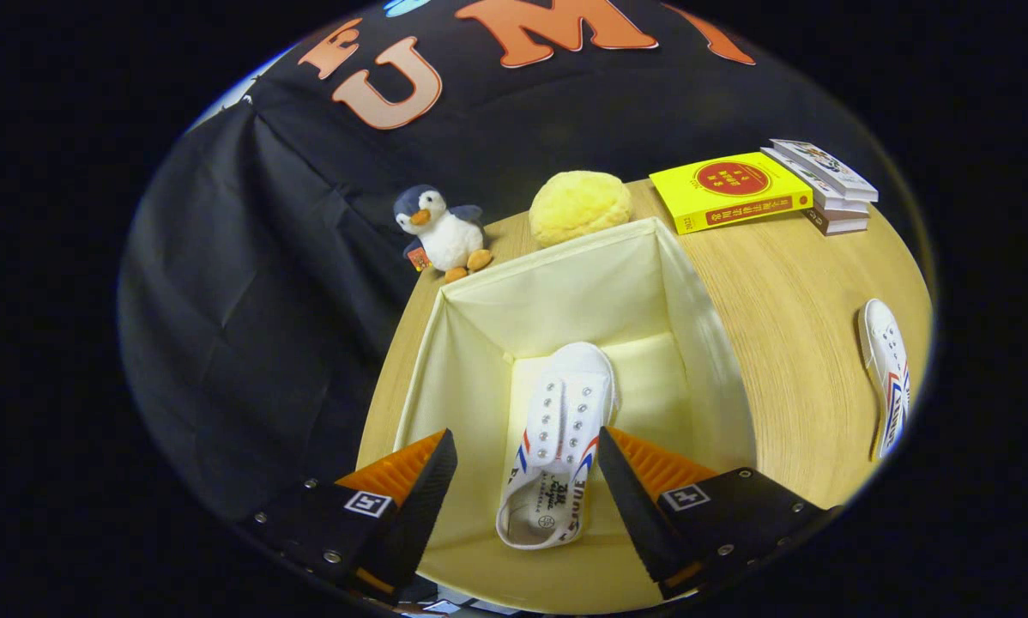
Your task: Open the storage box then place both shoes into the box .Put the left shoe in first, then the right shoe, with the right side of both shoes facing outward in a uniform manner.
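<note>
Well ahead of the tool (527, 481) and off to its left, one small plush penguin with a grey head and white belly (439, 233) stands at the far rim of the round pale-wood counter (789, 343); a tag at its foot is too small to make out. Just right of it sits one yellow, bumpy, bun-shaped soft thing (579, 207), its lower part hidden behind the far wall of the open cream fabric-lined storage box (557, 275). The tool hangs above the box's near edge, tilted down into it, its two fingers spread apart and touching nothing. Between and just beyond them lies one white canvas shoe with red and blue side stripes (555, 446) on the box floor, toe pointing away, opening upward. Far ahead to the right lies a yellow book with a red circle on its cover (730, 190), beside a stack of about three more books (825, 184). Well off to the tool's right, a second matching white shoe (887, 373) rests on the counter, partly cut off.
</note>
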Available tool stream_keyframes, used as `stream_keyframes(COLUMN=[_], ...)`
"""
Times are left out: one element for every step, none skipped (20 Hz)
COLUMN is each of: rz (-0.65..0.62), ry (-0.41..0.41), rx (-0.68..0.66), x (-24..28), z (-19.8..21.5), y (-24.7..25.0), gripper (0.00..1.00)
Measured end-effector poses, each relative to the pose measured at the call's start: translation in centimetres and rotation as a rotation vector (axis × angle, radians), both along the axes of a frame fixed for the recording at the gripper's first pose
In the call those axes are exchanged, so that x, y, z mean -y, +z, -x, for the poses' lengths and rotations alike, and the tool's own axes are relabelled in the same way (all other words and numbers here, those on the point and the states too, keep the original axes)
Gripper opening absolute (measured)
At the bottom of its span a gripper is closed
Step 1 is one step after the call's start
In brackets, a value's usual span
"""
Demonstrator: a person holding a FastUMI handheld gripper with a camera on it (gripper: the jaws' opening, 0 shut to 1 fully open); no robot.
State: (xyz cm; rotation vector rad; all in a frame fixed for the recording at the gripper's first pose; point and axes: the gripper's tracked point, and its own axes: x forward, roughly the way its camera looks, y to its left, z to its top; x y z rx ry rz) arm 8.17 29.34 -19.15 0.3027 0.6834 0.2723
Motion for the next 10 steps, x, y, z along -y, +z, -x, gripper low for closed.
stream_keyframes(rz=[-0.021,-0.028,-0.021,-0.016,-0.021,-0.03,-0.041,-0.046,-0.044,-0.039], ry=[0.003,0.005,0.006,0.006,0.007,0.004,-0.003,-0.013,-0.03,-0.044], rx=[0.01,0.025,0.042,0.061,0.078,0.091,0.105,0.12,0.133,0.144], x=[0.3,0.8,1.8,2.7,3.4,4.4,5.2,6.5,8.0,9.6], z=[0.2,0.3,0.4,0.4,0.5,0.7,0.8,0.8,0.7,0.7], y=[0.8,1.5,2.4,3.2,4.0,4.7,5.7,6.4,7.0,7.4], gripper=[0.98,0.98,0.98,0.98,0.98,0.98,0.98,0.98,0.98,0.98])
